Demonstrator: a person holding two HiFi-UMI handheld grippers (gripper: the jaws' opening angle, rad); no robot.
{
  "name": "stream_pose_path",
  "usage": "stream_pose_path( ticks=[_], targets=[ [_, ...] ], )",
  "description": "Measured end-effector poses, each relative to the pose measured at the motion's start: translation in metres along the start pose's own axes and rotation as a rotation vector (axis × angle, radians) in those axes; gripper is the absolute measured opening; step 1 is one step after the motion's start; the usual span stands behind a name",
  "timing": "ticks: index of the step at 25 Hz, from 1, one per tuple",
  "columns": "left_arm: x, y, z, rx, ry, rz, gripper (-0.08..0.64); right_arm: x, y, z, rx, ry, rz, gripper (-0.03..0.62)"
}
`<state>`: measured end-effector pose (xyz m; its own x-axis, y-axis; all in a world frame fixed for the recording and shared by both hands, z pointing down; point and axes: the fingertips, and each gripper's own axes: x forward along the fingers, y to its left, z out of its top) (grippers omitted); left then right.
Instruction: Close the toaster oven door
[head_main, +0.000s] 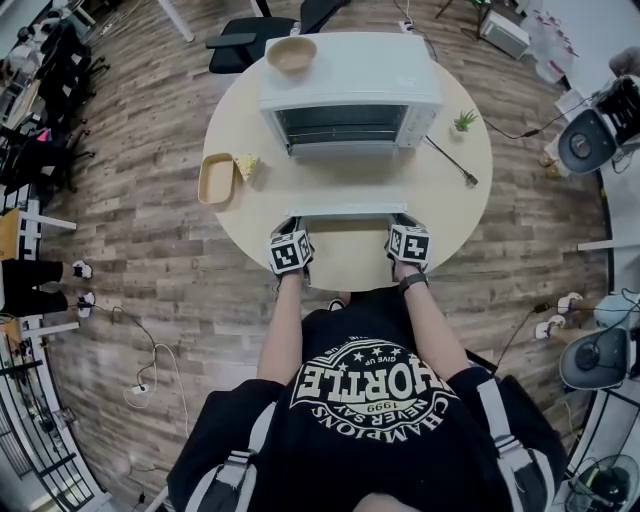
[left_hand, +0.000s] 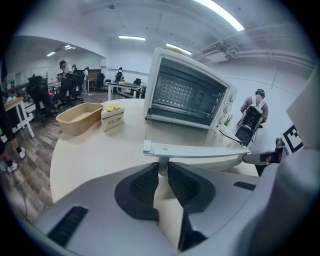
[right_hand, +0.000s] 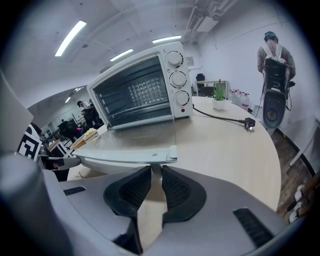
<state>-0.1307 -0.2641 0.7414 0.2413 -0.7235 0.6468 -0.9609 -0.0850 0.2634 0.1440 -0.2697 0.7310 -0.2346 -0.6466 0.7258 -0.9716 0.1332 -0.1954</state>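
Observation:
A white toaster oven stands at the far side of the round table. Its glass door hangs open, lying flat toward me. My left gripper is at the door's left front corner and my right gripper at its right front corner. In the left gripper view the gripper is shut on the handle's post under the door edge. The right gripper view shows the same: the gripper is shut on the handle's other post below the door.
A tan bowl rests on top of the oven. Left of the oven lie a tan tray and a sandwich. At the right stand a small plant and the oven's cord with its plug. Chairs stand behind the table.

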Motion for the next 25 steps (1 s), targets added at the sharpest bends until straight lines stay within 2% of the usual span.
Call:
stream_pose_path(
  ticks=[25],
  targets=[
    [-0.012, -0.003, 0.017, 0.020, -0.066, -0.003, 0.075, -0.012, 0.006, 0.018, -0.023, -0.048, 0.010, 0.087]
  ],
)
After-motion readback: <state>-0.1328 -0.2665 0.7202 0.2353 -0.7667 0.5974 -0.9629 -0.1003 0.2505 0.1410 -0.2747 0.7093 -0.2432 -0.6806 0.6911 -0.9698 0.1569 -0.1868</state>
